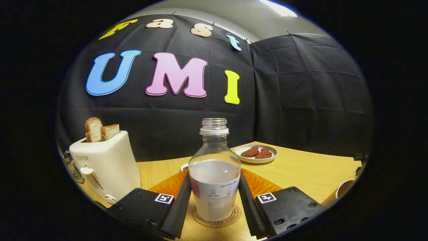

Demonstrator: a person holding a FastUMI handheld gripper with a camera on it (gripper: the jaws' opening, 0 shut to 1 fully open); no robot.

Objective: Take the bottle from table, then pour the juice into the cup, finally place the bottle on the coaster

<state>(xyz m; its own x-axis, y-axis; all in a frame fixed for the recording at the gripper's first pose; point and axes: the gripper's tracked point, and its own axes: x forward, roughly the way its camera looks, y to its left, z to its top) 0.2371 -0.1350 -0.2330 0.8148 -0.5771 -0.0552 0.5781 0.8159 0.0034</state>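
Note:
A clear, uncapped bottle (214, 174), about half full of pale juice and wearing a white label, stands upright on a round cork coaster (216, 219). The coaster lies at the near edge of an orange mat (262, 184). My gripper (214, 182) has one finger on each side of the bottle. Both black ribbed fingertips (185, 190) press against the bottle's sides at the height of the label. A tan cup (344, 191) shows partly, off to the right beyond the right finger.
A white toaster (107, 165) with two bread slices (100, 130) sticking up stands on the wooden table (307, 170), left of the bottle. A white plate (255, 154) of reddish-brown pieces sits behind the bottle to its right. A small white object (184, 166) peeks out behind the bottle.

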